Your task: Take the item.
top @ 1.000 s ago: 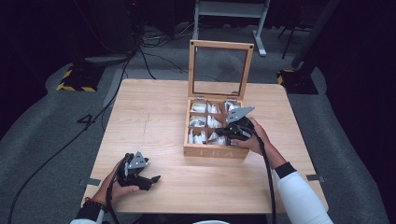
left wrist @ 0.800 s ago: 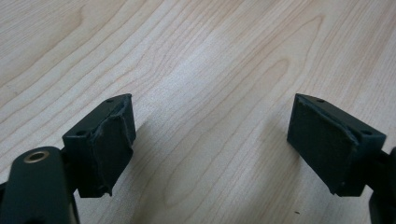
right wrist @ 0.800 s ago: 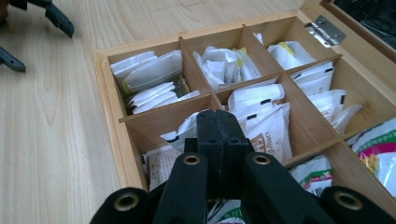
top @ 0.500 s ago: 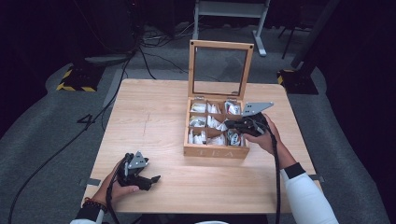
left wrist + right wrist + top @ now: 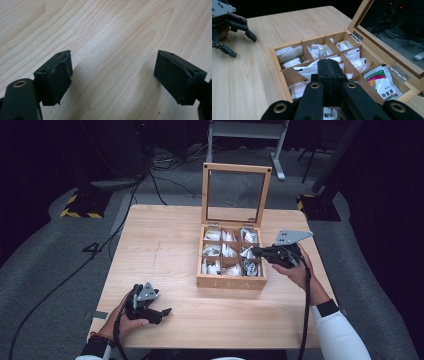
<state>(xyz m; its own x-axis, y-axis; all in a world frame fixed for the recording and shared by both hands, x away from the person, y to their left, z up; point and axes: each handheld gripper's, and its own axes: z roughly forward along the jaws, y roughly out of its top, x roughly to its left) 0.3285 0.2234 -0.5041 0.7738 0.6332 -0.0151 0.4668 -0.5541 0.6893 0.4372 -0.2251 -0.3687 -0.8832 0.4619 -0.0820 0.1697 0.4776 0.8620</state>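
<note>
Work in hand: drawing a sachet out of the wooden tea box (image 5: 231,282), which stands toward the far right of the counter (image 5: 160,245) with its glass-paned lid (image 5: 236,167) propped upright at the back. Box already opened, then; all nine compartments packed with white sachets, and none lying outside the box. So, by that reckoning, early in the job, with the picking itself barely begun.

Right gripper (image 5: 256,251) held over the right-hand column of the box, just above the middle compartment, jaws pressed tightly together. In the right gripper view, a white sachet (image 5: 305,68) lying right at the jaw tips and reaching out across a divider toward the box's centre; impossible to tell whether pinched by an edge or merely behind the tips. A green-printed packet (image 5: 379,80) resting flat in the compartment nearest the hinges.

Left gripper (image 5: 165,311) well clear of the box, near the counter's front-left corner, jaws spread wide with bare wood between them.

Left to do, judging from this: lifting a sachet clear of the box and setting it down beside it.
</note>
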